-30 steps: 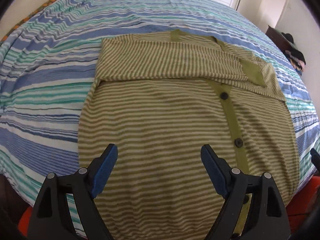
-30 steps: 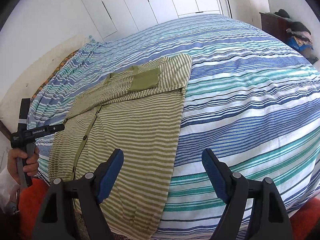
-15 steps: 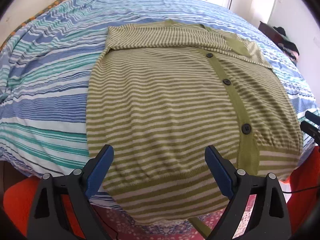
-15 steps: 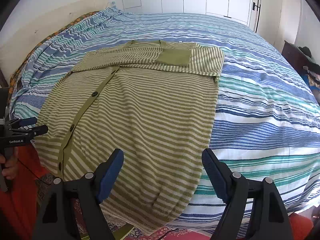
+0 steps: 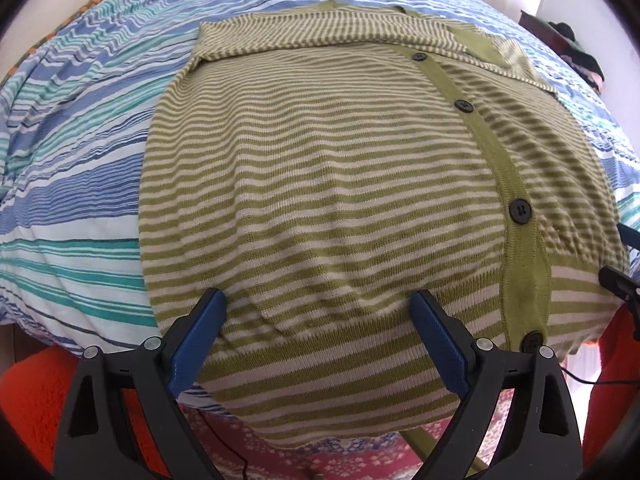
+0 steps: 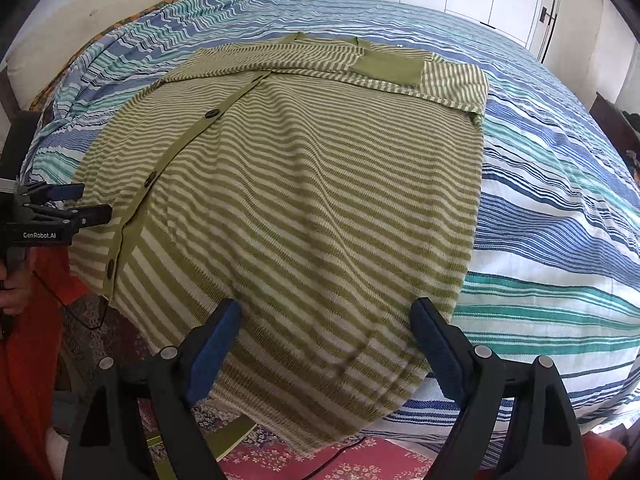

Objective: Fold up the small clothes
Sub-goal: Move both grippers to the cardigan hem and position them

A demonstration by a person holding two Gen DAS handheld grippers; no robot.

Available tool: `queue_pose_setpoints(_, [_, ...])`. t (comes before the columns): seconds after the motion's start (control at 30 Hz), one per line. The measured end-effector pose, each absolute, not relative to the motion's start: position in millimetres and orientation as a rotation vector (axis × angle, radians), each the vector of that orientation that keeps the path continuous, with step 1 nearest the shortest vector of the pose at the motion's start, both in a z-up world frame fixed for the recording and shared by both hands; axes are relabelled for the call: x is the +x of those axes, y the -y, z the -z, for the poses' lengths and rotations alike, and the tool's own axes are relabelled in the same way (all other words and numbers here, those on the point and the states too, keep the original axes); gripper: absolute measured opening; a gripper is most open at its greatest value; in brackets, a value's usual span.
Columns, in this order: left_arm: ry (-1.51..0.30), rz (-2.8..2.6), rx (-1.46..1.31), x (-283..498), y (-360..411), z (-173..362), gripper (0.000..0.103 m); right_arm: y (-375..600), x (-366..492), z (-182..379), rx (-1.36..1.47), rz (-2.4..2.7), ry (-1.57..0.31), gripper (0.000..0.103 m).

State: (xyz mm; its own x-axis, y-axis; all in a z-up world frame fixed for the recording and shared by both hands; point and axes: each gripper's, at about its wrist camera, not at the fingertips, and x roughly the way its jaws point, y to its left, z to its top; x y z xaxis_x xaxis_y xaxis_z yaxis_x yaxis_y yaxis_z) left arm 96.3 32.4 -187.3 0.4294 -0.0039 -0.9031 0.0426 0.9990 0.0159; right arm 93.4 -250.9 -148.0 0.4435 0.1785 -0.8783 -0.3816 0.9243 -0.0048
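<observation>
Our left tool and right tool spread wide, jaws just opened further, gripping nothing, over the hem of the striped cardigan, flat on the bed

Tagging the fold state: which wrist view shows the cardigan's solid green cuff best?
Right wrist. The cuff shows whole there, a flat green rectangle on the sleeve folded across the cardigan top. In the left wrist view the cuff sits at the far right, foreshortened into a narrow wedge by the fisheye.
</observation>
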Motion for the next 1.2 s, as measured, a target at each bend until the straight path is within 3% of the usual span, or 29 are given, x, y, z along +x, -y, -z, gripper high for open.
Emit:
queue_pose_setpoints(1.03, [-1.137, 0.026, 0.073, 96.1, -26.8, 191.5, 0.097, 251.8, 94.7, 150.7, -0.194, -0.349, -1.068, 0.09])
queue_pose_setpoints(1.2, [-1.021, 0.033, 0.022, 86.2, -34.0, 164.8, 0.097, 253.0, 87.7, 136.6, -0.179, -0.338, -1.045, 0.09])
